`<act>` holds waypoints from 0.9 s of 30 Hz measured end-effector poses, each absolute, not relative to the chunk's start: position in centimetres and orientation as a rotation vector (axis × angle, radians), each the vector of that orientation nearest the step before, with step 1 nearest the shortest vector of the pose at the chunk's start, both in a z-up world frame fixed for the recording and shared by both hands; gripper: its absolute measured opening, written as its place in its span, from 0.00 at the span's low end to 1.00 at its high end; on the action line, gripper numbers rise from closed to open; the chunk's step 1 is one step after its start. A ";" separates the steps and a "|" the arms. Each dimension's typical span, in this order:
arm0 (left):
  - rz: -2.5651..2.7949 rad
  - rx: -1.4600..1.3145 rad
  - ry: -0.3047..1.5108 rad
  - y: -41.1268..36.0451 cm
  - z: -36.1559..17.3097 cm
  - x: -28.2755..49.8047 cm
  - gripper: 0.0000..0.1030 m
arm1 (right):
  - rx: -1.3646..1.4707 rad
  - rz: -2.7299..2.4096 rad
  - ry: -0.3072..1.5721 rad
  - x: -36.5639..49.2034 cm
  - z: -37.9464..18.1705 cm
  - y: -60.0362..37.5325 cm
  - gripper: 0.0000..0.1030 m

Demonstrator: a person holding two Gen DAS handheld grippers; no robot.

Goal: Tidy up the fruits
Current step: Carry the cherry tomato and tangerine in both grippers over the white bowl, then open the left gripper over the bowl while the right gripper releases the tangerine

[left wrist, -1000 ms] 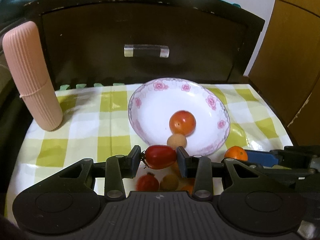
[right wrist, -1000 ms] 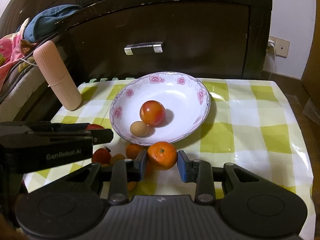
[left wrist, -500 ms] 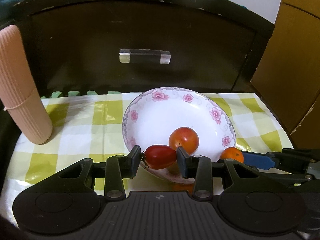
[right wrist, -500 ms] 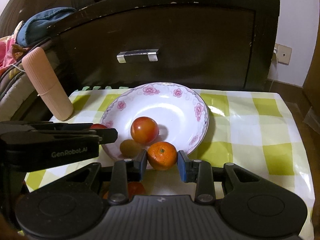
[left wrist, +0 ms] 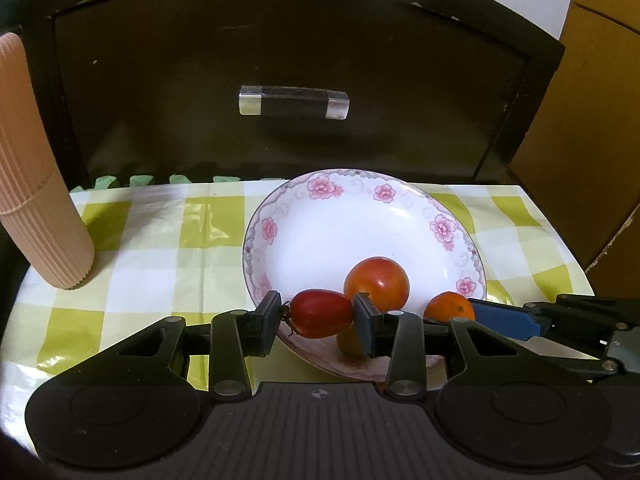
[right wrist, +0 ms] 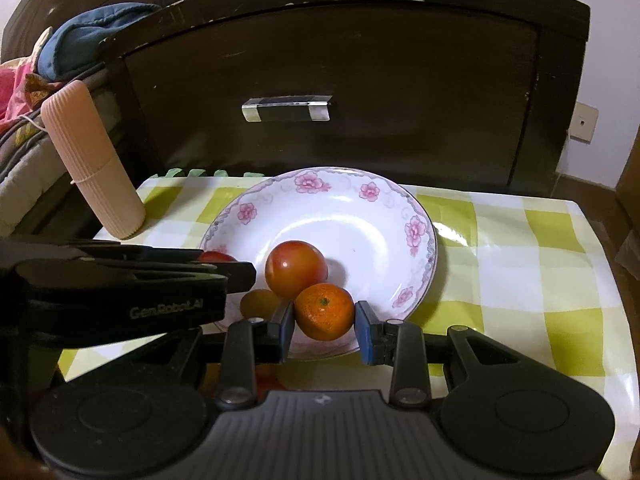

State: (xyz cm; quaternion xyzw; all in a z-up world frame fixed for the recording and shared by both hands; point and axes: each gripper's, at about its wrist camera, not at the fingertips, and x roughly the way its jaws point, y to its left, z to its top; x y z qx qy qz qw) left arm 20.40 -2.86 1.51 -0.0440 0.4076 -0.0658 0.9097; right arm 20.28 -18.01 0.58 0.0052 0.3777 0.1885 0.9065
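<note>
A white plate with pink flowers (left wrist: 320,236) (right wrist: 360,224) sits on the checked tablecloth. In it lie a round red-orange tomato (left wrist: 377,283) (right wrist: 296,273) and a small yellow fruit (right wrist: 260,302). My left gripper (left wrist: 318,314) is shut on an oval red tomato (left wrist: 321,313) over the plate's near rim. My right gripper (right wrist: 324,318) is shut on a small orange (right wrist: 325,311) over the plate's near edge, just right of the left gripper; the orange also shows in the left wrist view (left wrist: 449,307).
A ribbed pink cylinder (left wrist: 36,184) (right wrist: 94,162) stands at the table's left back. A dark drawer front with a metal handle (left wrist: 294,102) (right wrist: 287,108) rises right behind the table. Bedding (right wrist: 24,92) lies far left. Red fruit (right wrist: 266,380) shows under the right gripper.
Both grippers have moved forward with their fruit, from in front of the plate to over its near rim. The loose fruits on the cloth have slipped under the grippers.
</note>
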 end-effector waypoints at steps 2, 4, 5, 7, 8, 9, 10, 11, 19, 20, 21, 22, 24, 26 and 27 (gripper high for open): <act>-0.134 -0.094 0.840 -2.8 1.5 20.5 0.46 | 0.007 0.391 0.776 20.4 0.5 -17.9 0.31; -0.131 -0.099 0.840 -2.7 1.5 20.6 0.46 | 0.004 0.389 0.773 20.5 0.4 -17.8 0.31; -0.132 -0.101 0.841 -2.7 1.5 20.6 0.47 | 0.003 0.387 0.770 20.6 0.4 -17.8 0.31; -0.133 -0.104 0.840 -2.6 1.5 20.6 0.49 | -0.001 0.382 0.768 20.7 0.4 -17.8 0.31; -0.131 -0.104 0.838 -2.6 1.6 20.6 0.50 | -0.001 0.378 0.768 20.7 0.3 -17.8 0.31; -0.131 -0.106 0.837 -2.6 1.6 20.6 0.52 | -0.001 0.375 0.767 20.8 0.3 -17.8 0.32; -0.132 -0.109 0.835 -2.6 1.7 20.6 0.54 | 0.001 0.375 0.765 20.8 0.3 -17.9 0.32; -0.132 -0.112 0.833 -2.6 1.8 20.6 0.55 | 0.003 0.375 0.763 20.9 0.4 -17.9 0.33; -0.128 -0.125 0.812 -2.3 2.8 20.4 0.57 | 0.016 0.352 0.740 20.7 1.1 -18.5 0.39; -0.128 -0.129 0.808 -2.2 3.0 20.3 0.58 | 0.019 0.351 0.737 20.7 1.3 -18.6 0.39; -0.127 -0.130 0.805 -2.1 3.2 20.2 0.58 | 0.019 0.346 0.733 20.6 1.4 -18.7 0.39; -0.127 -0.131 0.801 -2.1 3.4 20.1 0.58 | 0.022 0.340 0.728 20.6 1.6 -18.8 0.39; -0.125 -0.128 0.796 -2.0 3.8 19.9 0.58 | 0.030 0.331 0.721 20.4 2.1 -19.2 0.39; -0.124 -0.123 0.792 -1.9 4.1 19.6 0.59 | 0.039 0.317 0.714 20.3 2.5 -19.6 0.39; -0.125 -0.122 0.789 -1.9 4.3 19.4 0.59 | 0.043 0.312 0.712 20.1 2.7 -19.7 0.39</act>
